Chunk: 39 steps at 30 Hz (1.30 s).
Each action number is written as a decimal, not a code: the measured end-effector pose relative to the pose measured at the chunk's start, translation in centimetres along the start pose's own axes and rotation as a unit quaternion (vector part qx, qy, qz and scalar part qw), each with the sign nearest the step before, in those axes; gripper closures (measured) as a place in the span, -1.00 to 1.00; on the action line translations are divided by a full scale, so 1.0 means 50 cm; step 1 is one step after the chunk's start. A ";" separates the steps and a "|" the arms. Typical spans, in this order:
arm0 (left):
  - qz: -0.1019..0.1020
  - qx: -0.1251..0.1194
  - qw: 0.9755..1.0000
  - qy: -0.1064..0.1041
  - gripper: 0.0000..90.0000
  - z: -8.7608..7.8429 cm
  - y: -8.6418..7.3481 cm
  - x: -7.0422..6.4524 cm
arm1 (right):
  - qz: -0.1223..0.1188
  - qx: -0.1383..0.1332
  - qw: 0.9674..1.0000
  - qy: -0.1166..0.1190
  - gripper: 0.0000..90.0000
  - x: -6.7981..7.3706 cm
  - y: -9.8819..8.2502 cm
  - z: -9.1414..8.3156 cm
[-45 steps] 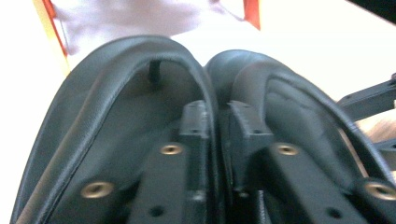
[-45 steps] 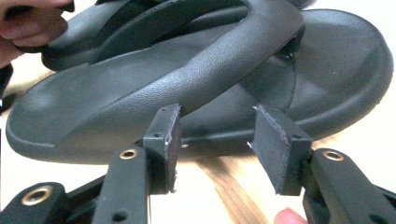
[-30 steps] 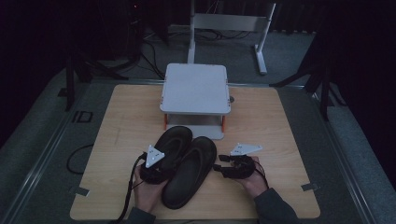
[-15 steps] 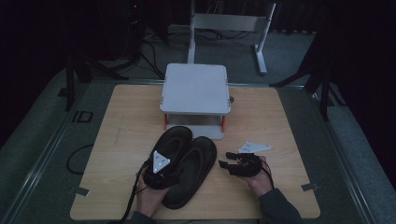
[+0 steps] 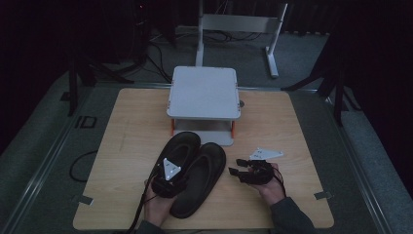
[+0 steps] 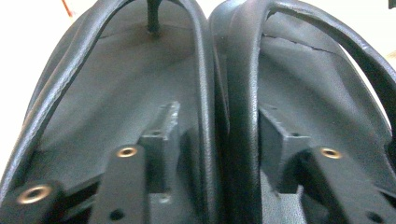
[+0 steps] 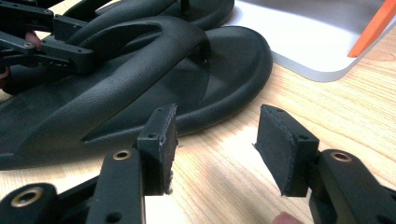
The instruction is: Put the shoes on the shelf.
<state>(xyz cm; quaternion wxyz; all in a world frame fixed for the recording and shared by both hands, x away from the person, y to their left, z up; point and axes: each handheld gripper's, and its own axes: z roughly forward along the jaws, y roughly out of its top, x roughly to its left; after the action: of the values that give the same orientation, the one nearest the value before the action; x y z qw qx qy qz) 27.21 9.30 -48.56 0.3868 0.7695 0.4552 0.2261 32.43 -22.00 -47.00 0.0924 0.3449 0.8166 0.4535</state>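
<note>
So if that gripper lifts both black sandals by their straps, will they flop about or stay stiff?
Probably some sag: the sandals look like thick moulded rubber, so each sole likely bends a little yet keeps its shape. The straps between the left gripper pads look soft and textured, so slipping seems unlikely. Being flat and wide, they should slide rather than roll if pushed.

No readable txt, labels, brands or nos. anywhere in these views.

We note matt black rubbery sandals (image 5: 195, 175), a light wood-grain table (image 5: 131, 131), a smooth grey stand (image 5: 203, 92).
</note>
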 end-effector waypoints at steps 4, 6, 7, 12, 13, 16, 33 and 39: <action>-0.001 0.001 1.000 0.003 0.22 0.008 0.009 -0.003 | 0.000 0.000 1.000 0.000 0.06 0.001 0.000 0.000; 0.001 0.001 1.000 0.001 0.31 0.012 0.012 -0.005 | 0.001 0.000 1.000 -0.001 0.06 0.000 0.000 -0.001; 0.003 0.002 1.000 0.002 0.40 0.013 0.013 -0.007 | 0.001 -0.001 1.000 -0.001 0.06 -0.001 0.000 -0.001; 0.002 0.008 1.000 0.012 0.64 0.012 0.014 -0.009 | 0.003 -0.004 1.000 -0.003 0.06 -0.005 -0.001 -0.004; -0.003 0.008 1.000 0.011 0.64 0.011 0.014 -0.008 | 0.004 -0.006 1.000 -0.004 0.06 -0.006 -0.001 -0.005; -0.013 0.012 1.000 0.007 0.65 0.009 0.017 -0.009 | 0.005 -0.006 1.000 -0.006 0.06 -0.008 0.000 -0.009; -0.029 -0.004 1.000 0.002 0.65 0.019 0.042 -0.013 | 0.011 -0.009 1.000 -0.010 0.06 -0.015 -0.003 -0.013; -0.036 -0.008 0.999 0.002 0.65 0.023 0.053 -0.010 | 0.016 -0.011 1.000 -0.014 0.06 -0.021 -0.005 -0.017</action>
<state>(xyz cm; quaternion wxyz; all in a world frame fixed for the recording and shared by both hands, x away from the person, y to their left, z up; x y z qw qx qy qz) 29.17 7.63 -47.13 0.3997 0.7489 0.4817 0.2175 32.71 -23.35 -46.91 0.0999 0.3630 0.8047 0.4590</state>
